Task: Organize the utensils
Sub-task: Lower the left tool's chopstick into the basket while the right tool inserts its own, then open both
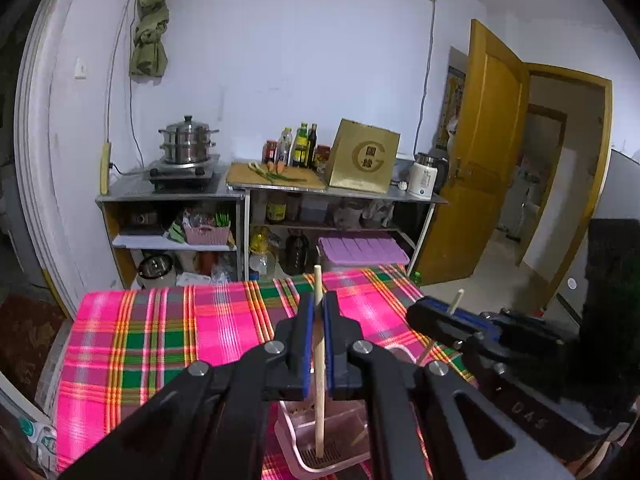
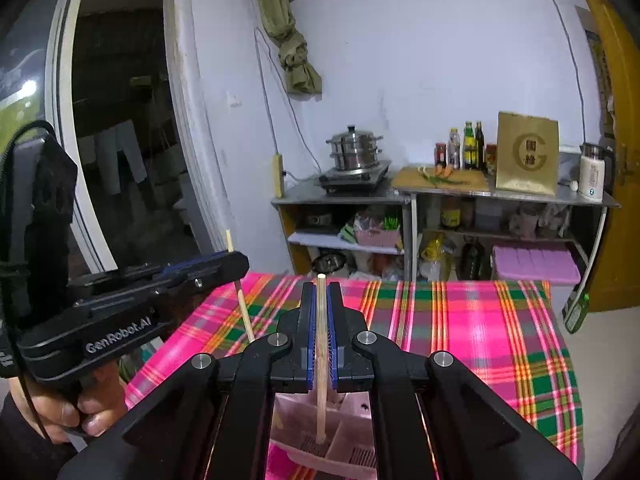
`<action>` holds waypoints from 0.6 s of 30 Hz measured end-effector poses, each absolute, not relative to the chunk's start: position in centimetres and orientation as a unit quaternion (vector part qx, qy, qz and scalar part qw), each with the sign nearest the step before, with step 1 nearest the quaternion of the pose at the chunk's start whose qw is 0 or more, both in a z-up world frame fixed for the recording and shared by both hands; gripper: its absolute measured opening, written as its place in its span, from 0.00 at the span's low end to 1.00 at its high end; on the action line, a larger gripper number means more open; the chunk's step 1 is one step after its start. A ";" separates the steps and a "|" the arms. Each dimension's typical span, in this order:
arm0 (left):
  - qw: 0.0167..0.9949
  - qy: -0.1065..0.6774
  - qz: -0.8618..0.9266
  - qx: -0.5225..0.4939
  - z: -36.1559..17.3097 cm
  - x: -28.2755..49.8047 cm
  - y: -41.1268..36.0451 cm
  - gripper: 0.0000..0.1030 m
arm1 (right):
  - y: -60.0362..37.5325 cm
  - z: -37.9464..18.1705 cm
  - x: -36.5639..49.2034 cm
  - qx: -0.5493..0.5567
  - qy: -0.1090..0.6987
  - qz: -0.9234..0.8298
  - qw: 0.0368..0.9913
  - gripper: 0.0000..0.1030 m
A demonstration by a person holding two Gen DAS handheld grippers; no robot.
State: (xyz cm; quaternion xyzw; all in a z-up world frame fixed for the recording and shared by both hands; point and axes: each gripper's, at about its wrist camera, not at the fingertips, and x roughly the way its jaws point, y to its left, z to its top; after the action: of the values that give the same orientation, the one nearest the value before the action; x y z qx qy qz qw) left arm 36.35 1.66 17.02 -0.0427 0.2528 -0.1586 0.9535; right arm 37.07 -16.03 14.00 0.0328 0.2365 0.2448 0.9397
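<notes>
the left gripper (image 1: 319, 312) pinches a wooden chopstick (image 1: 319, 384) between its blue pads, the stick upright with its lower end down in a compartment of the pink utensil holder (image 1: 296, 446). the right gripper (image 2: 321, 300) is clamped the same way on a second chopstick (image 2: 321, 360), its tip over the slotted floor of another compartment. the holder stands on a table covered with a pink plaid cloth (image 1: 180, 328). a hand (image 2: 80, 408) grips the left tool's handle.
</notes>
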 end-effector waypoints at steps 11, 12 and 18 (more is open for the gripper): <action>0.942 0.295 -0.155 -0.041 12.2 36.4 1.1 0.05 | -15.7 8.6 38.1 0.029 0.294 0.237 0.926 0.05; 0.940 0.300 -0.156 -0.042 11.8 36.4 1.0 0.05 | -15.7 8.2 38.1 0.027 0.298 0.236 0.925 0.05; 0.941 0.300 -0.150 -0.041 11.6 35.8 1.4 0.05 | -16.1 7.8 38.1 0.027 0.310 0.232 0.922 0.05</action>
State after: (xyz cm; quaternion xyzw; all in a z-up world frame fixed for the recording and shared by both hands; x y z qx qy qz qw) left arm 35.83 1.35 11.57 -0.0415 0.2995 -0.1499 0.9413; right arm 38.12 -16.13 7.85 0.0268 0.3098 0.2323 0.9216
